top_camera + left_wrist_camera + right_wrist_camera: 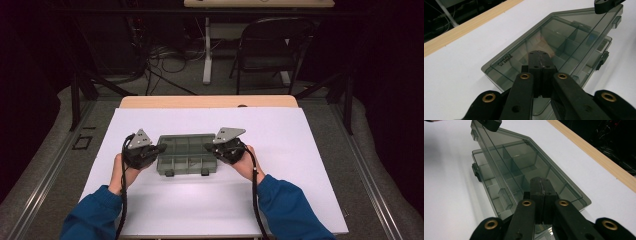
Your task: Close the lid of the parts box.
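Note:
A smoky grey see-through compartment box (pixel 185 152) lies in the middle of the white table. Its lid (pixel 564 32) stands partly raised on the far-side hinge, above the divided base (pixel 499 192). My left gripper (pixel 161 148) is shut, its tips against the lid's left end (pixel 539 53). At the lid's right end my right gripper (pixel 207 146) is shut too (pixel 540 178). Each gripper's tip touches a front corner of the lid in the other's view: the right gripper (pixel 605 5), the left gripper (pixel 490 123). The compartments look empty. Nothing sits between either pair of jaws.
The white sheet (pixel 300 165) covers the table, and a wooden strip (pixel 207 101) runs along its far edge. Beyond stand a dark folding chair (pixel 272 45), a white table leg (pixel 206 55) and cables on the floor (pixel 165 60). Two black latches (pixel 186 172) sit on the box's near side.

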Available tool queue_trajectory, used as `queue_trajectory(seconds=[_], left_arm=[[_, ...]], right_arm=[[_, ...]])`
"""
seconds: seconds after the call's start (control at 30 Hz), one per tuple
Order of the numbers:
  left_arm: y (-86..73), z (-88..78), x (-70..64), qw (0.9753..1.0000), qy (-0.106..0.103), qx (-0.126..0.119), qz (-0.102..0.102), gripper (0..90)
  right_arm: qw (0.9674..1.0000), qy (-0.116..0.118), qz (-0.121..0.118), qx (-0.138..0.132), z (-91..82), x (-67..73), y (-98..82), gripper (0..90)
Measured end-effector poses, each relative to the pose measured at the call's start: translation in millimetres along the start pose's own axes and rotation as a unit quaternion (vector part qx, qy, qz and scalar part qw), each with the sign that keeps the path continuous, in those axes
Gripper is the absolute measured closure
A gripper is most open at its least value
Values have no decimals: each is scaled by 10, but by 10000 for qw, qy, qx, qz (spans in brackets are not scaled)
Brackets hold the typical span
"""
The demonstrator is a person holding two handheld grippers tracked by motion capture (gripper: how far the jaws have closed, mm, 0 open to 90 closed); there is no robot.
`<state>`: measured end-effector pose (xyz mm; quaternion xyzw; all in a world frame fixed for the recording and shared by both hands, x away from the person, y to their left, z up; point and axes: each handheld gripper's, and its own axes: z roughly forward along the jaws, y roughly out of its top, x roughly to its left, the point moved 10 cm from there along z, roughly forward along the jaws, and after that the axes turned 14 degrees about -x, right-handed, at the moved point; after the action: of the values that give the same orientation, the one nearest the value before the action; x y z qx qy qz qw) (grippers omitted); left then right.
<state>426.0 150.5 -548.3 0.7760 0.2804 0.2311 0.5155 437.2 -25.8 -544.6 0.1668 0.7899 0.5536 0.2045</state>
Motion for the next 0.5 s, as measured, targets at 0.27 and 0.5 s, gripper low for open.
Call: queue_trajectory(seconds=[0.27,0.5], left_arm=[[-178,29,-12,9998,-18,178,-14,900],[-302,81,-27,9993,-30,361,29,900]], right_arm=[[9997,90,-53,203,32,73,-113,900],[9990,216,52,397,88,131,-243,897]])
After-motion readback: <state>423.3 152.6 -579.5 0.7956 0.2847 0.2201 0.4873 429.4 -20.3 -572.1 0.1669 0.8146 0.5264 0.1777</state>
